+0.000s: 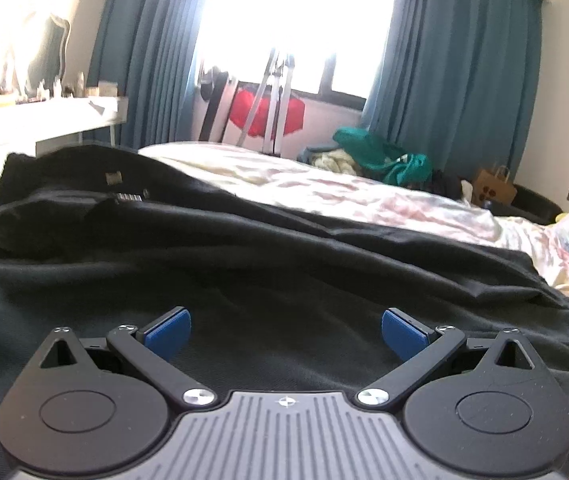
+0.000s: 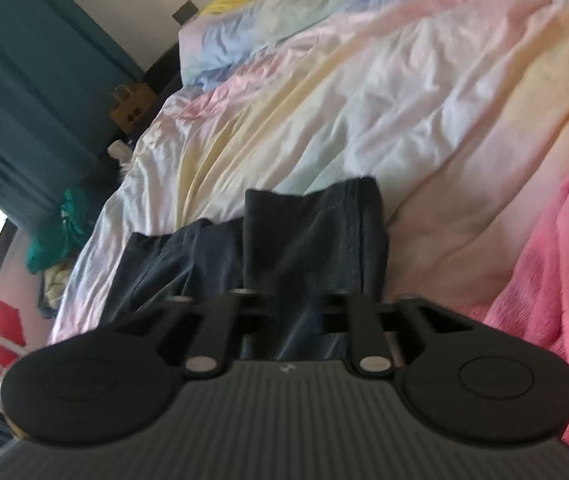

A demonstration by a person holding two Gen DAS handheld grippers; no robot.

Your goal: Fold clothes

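Pastel bedding (image 2: 364,92) surrounds the black garment (image 1: 244,264); left gripper (image 1: 286,332) gapes, right gripper's (image 2: 296,300) spread is hidden.

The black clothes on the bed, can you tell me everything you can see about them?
The black garment is soft, wrinkled fabric, spread across the near part of the bed over pale pastel bedding. A small label with a barcode shows near its far left end. The left gripper hovers open above it, blue pads apart, nothing between them. In the right wrist view, a stitched hem stands up just ahead of the right gripper; whether that gripper holds the cloth cannot be told.
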